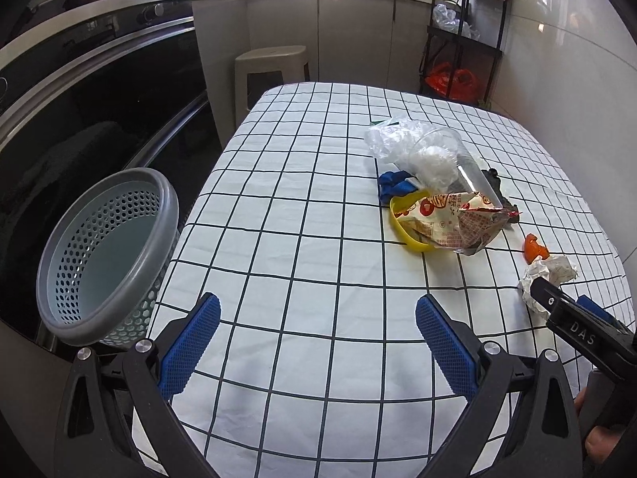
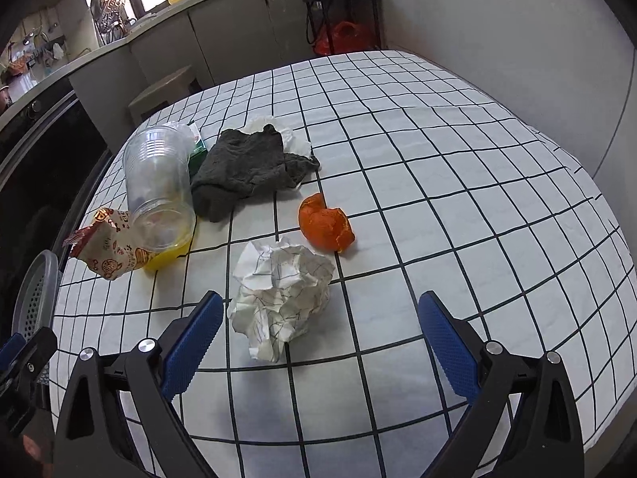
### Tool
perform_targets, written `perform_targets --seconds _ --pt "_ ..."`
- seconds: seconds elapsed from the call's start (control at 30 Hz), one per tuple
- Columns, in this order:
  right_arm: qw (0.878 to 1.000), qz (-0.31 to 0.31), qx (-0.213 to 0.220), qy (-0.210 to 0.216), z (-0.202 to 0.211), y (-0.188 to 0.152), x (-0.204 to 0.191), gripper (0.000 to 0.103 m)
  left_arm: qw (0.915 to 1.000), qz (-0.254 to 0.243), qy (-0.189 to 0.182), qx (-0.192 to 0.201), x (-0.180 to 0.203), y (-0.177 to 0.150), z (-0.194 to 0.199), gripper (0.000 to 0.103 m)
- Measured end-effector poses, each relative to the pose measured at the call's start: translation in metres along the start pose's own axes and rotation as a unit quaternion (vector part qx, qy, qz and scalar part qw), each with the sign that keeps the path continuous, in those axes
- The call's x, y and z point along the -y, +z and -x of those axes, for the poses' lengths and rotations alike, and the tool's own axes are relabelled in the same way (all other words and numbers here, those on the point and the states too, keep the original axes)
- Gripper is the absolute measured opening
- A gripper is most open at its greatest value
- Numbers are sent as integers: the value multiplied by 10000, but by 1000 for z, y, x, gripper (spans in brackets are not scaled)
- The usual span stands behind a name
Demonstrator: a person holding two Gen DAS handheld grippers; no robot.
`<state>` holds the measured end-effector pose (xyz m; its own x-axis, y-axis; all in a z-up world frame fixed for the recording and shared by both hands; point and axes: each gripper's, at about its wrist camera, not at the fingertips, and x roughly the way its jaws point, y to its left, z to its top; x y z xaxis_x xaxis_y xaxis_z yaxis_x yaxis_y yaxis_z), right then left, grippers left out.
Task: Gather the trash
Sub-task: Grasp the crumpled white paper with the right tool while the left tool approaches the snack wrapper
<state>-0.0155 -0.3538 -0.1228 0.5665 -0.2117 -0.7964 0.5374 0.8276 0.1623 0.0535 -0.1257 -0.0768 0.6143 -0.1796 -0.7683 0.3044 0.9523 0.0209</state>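
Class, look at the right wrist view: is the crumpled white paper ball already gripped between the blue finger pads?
No, the crumpled white paper ball lies free between the open right gripper's pads.

A: Any readable text?
B: "DAS" in pale letters on the black body of the right gripper (image 1: 557, 302), seen from the left wrist view.
A: And the snack wrapper (image 1: 458, 223)?
B: Red printed characters and round logos, possibly Chinese; too warped and small to read in either view.
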Motion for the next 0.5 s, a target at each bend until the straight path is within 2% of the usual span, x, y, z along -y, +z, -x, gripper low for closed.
perform_targets --seconds 0.17,0.23,0.3,0.37,0.47,0.5 --pt "10000 -24 -37 -35 -9 0 0 94 10000 -73 14 -7 5 -2 -3 96" --pt "9999 26 -17 -108 -10 0 -2 89 10000 -82 23 -19 5 -2 -4 96" --pt "9998 103 -50 -169 -11 0 -4 68 10000 -62 -1 -34 5 -3 -5 96" --pt "9997 146 -160 -147 -14 -2 -5 54 10000 -41 -20 -39 5 -4 -5 96" --pt "9997 177 -132 -85 -12 -6 -4 41 10000 -24 -35 -12 5 -4 -3 96" --pt "9998 170 -128 -30 -9 -7 -3 41 10000 -19 -41 -2 6 -4 -2 96"
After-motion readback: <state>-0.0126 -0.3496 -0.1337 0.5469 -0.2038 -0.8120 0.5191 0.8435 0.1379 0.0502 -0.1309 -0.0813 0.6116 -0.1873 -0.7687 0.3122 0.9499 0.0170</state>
